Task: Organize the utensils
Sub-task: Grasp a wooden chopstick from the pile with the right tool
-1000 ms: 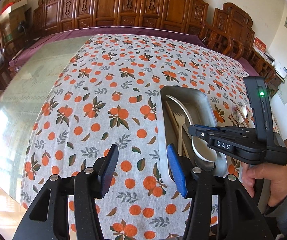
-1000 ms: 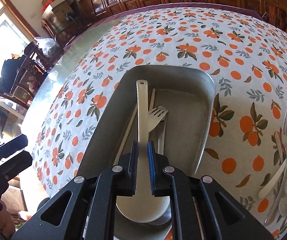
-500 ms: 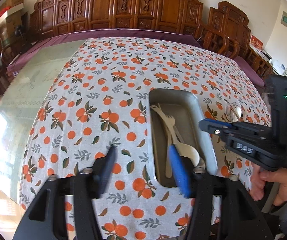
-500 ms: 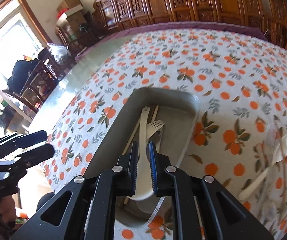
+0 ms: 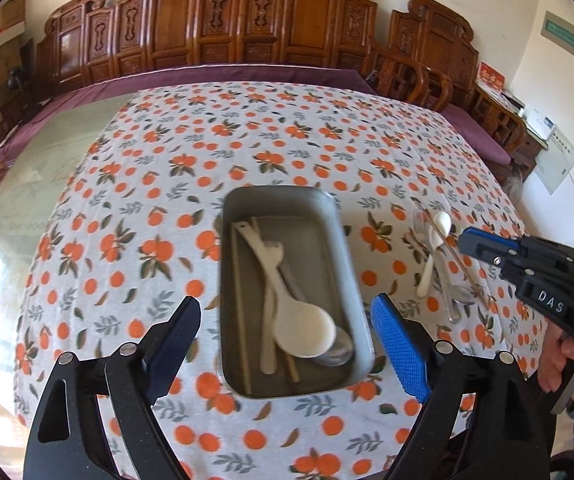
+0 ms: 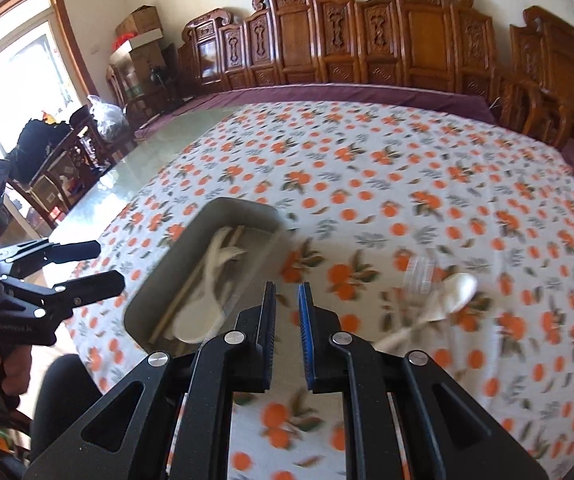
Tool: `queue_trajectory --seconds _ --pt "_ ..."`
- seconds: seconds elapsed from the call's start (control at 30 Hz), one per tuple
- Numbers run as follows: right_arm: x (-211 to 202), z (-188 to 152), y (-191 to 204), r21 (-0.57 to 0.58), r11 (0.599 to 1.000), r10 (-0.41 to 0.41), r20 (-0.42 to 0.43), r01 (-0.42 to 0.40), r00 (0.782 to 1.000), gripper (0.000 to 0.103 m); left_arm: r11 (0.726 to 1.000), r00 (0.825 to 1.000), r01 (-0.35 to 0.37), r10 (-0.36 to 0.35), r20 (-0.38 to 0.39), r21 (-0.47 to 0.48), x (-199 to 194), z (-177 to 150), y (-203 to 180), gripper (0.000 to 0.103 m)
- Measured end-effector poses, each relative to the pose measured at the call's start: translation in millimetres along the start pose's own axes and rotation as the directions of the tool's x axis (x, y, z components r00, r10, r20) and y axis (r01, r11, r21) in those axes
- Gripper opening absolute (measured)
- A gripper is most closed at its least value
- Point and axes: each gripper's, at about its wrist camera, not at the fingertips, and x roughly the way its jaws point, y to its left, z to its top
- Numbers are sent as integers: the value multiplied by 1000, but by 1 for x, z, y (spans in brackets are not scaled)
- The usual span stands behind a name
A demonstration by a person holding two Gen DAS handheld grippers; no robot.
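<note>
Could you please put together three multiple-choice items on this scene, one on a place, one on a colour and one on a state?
1. Where does the large white spoon lie?
A. In the metal tray
B. On the bare glass
C. Between the right tongs

2. What colour are the fruits printed on the tablecloth?
A. Blue
B. Orange
C. Purple

3. How do the left tongs stand?
A. Shut on a fork
B. Shut on the tray's rim
C. Open, holding nothing

Answers: 1 A, the spoon rests inside the tray among the other utensils. 2 B, orange fruits with green leaves cover the cloth. 3 C, the left wrist view shows the two fingers spread wide with only the tray far beyond them. The right tongs show a narrow gap with nothing in it, and a small white spoon still lies on the cloth.
</note>
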Motion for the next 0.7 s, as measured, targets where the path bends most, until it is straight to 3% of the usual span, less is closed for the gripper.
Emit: queue_trajectory --seconds 0.33,0.7 --pt "-5 -23 -72 23 995 -99 -41 100 994 18 999 1000 21 -20 -9 29 9 2 -30 84" --pt "30 -46 -111 41 992 -114 -132 121 985 17 998 999 21 -19 -33 57 25 4 -54 84"
